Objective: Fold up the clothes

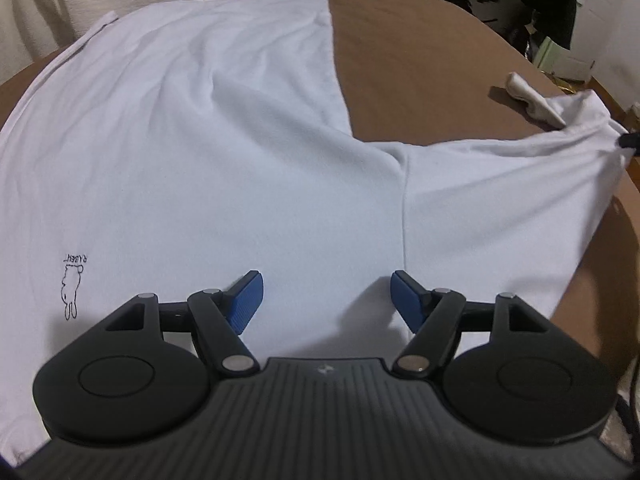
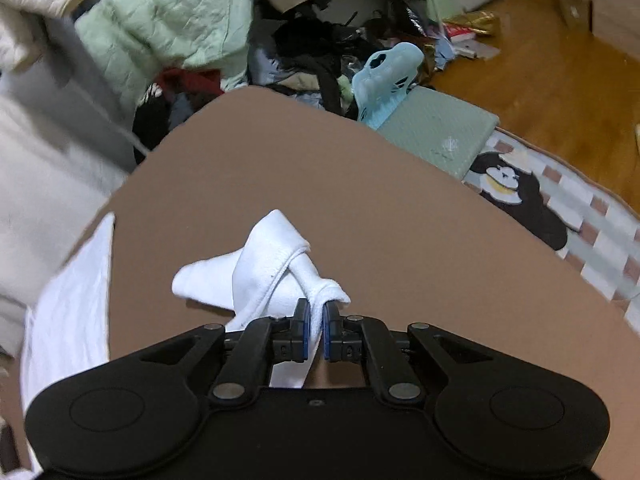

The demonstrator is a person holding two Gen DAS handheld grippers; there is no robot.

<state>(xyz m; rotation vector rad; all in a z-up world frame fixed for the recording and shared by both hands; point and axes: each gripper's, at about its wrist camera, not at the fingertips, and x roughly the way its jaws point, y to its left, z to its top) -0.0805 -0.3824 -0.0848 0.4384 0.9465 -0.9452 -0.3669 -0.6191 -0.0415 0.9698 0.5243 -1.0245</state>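
Upside-down, "RABBIT" print (image 1: pixel 72 288) on white T-shirt (image 1: pixel 200 140); right gripper (image 2: pixel 316 312) pinching sleeve (image 2: pixel 276 272).

Both the left gripper (image 1: pixel 326 300) and right gripper (image 2: pixel 316 328) are matte black, with ribbed blue pads (image 1: pixel 246 304), silver pivot screws and round side discs.

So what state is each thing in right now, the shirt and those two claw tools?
White T-shirt: spread flat on the brown surface, print side up.
Sleeve: bunched and lifted, pinched at its hem.
Left gripper: open above the shirt, holding nothing.
Right gripper: shut on the sleeve.
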